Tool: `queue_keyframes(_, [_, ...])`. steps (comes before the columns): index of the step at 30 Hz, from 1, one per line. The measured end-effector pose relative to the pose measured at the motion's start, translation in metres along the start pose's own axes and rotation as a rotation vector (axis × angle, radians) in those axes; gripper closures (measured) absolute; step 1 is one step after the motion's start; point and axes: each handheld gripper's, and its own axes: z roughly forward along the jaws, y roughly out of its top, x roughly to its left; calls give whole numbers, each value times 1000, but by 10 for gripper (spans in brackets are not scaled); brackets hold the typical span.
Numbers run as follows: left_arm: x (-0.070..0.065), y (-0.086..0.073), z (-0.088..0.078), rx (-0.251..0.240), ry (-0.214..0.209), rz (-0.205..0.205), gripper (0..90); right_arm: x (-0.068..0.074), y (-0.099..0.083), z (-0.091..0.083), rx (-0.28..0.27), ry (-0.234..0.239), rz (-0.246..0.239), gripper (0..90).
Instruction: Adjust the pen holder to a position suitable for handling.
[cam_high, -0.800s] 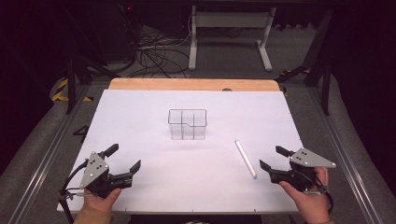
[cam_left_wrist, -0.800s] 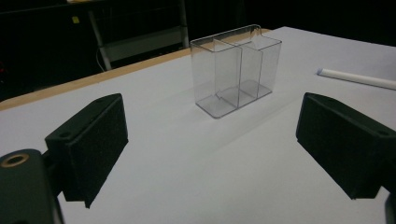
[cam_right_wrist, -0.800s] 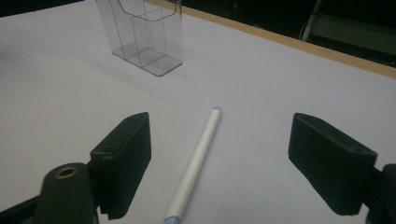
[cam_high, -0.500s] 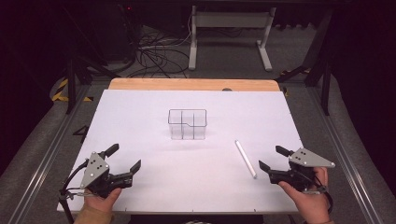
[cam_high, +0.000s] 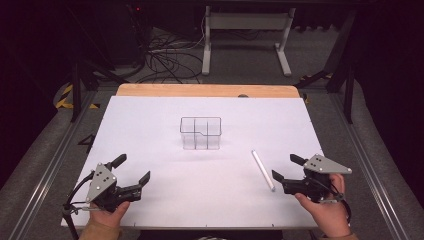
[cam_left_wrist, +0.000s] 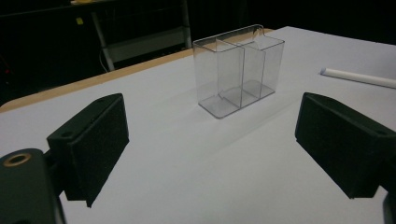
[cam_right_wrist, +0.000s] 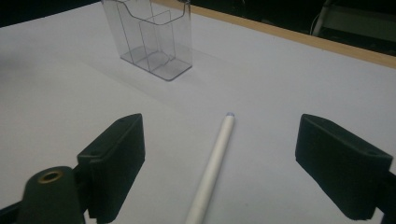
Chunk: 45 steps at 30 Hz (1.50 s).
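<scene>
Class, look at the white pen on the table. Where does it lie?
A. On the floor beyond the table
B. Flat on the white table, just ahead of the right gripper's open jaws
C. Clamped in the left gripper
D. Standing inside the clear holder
B: the white pen lies flat on the table, ahead of the open right gripper, apart from the clear holder.

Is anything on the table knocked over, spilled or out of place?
Nothing stands out. The clear holder stands upright and empty, the white pen lies flat beside the open right gripper, nothing spilled.
</scene>
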Motion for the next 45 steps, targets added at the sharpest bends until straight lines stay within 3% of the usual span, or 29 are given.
queue_keyframes(3, [0,1,1,-1,-1,3,107,-1,11,6,9,16,6,240])
queue_keyframes(7, [0,1,3,1,-6,10,106,-2,20,16,35,18,15,256])
queue_keyframes(24, [2,3,8,-4,-13,13,106,-4,51,49,68,32,-17,242])
queue_keyframes(36, [1,4,10,-2,-14,30,106,-7,58,65,93,28,-16,229])
queue_keyframes(45, [1,4,12,-5,-15,28,107,-8,60,67,75,28,-14,208])
